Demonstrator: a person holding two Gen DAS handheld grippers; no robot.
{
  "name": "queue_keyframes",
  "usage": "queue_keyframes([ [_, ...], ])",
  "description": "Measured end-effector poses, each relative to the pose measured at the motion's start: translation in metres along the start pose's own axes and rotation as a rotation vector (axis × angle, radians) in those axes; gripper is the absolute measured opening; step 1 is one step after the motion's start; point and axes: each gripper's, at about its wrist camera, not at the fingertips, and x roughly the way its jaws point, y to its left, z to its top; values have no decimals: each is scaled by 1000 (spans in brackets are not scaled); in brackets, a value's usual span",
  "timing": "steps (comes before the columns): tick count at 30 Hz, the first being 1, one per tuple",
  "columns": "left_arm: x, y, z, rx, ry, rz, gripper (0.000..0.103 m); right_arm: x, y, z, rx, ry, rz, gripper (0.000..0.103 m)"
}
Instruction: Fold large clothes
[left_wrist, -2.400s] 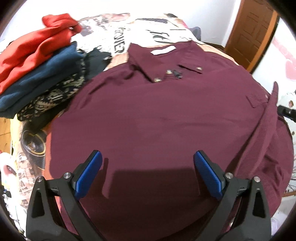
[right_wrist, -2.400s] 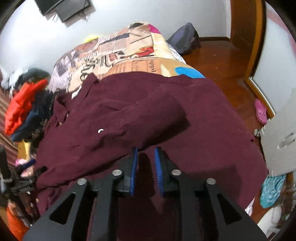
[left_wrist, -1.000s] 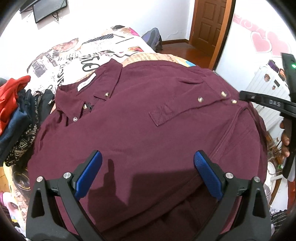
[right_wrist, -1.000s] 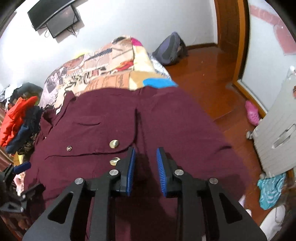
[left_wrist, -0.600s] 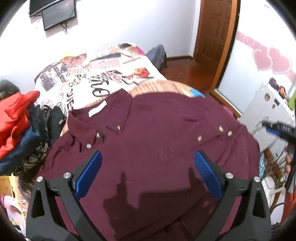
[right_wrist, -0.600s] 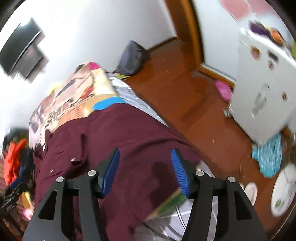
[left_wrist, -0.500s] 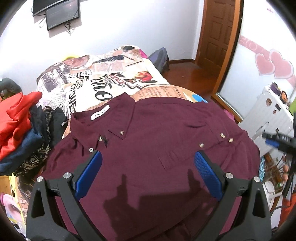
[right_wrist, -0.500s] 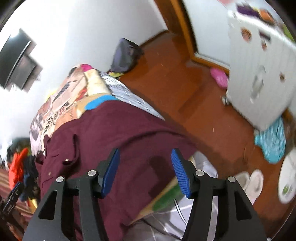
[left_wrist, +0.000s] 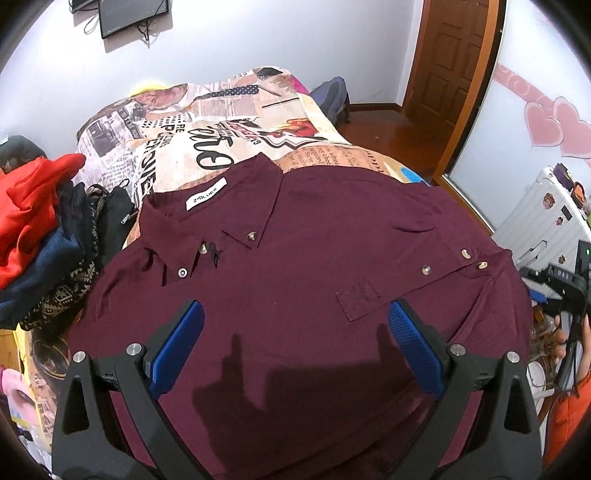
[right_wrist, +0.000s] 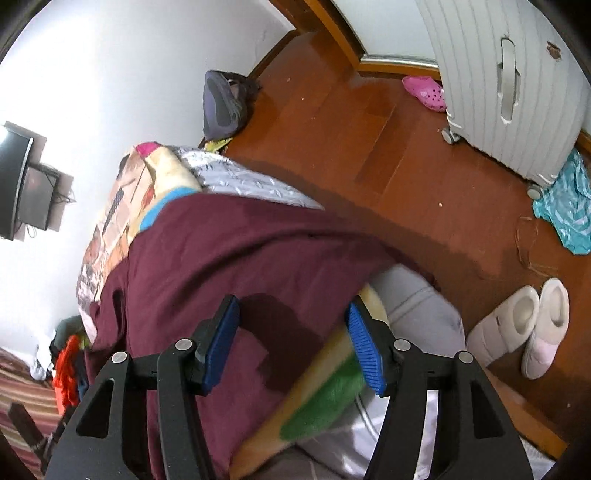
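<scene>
Left wrist view, dead centre: maroon button-up shirt (left_wrist: 295, 266) spread flat across the bed, collar toward the upper left of the frame with a white neck label (left_wrist: 205, 198) showing. Sleeve (left_wrist: 436, 273) folded in across the right side of the frame, cuff buttons catching the light. Left gripper (left_wrist: 295, 343) hovering over the lower middle of the shirt, blue pads wide apart, nothing between them, its shadow falling on the fabric just below.

Right wrist view, same shirt (right_wrist: 229, 266) filling the middle and left of the frame, draped over the bed's edge, a bit motion-blurred. Right gripper (right_wrist: 293, 339) also spread wide and holding nothing, left pad over the maroon cloth, right pad over the blanket edge (right_wrist: 332, 391) with its yellow and green patches.

Moving outward in the left view: newspaper-print bedspread (left_wrist: 207, 122) under and beyond the shirt. Pile of clothes (left_wrist: 40, 229) at the left edge, red on top, navy and patterned stuff below. Wall-mounted screen (left_wrist: 129, 14) at upper left, brown door (left_wrist: 454, 59) at upper right, pink heart stickers (left_wrist: 557, 125) on the right wall. Right gripper's black body also poking in at the right edge.

Right view extras: white ribbed suitcase (right_wrist: 509, 81) at upper right, pink clog (right_wrist: 424, 92) beside it, dark backpack (right_wrist: 225, 105) against the wall, teal cloth (right_wrist: 569, 206) and pale slippers (right_wrist: 524, 325) on the wood floor at right.
</scene>
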Motion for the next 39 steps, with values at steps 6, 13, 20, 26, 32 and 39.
queue_keyframes([
  [6, 1, 3, -1, 0, -6, 24, 100, 27, 4, 25, 36, 15, 15, 54],
  [13, -1, 11, -6, -7, -8, 47, 100, 18, 24, 31, 16, -30, -64, 10],
  [20, -13, 24, -4, -29, -45, 64, 100, -58, 123, 23, -293, -190, 73, 8],
  [26, -30, 32, -3, -43, -89, 64, 100, -105, 217, -24, -594, -219, 301, 8],
  [32, -47, 38, -9, -33, -123, 64, 100, -77, 264, -94, -806, -62, 361, 8],
  [39, -59, 40, -19, -10, -144, 67, 100, 5, 251, -145, -837, 204, 234, 8],
])
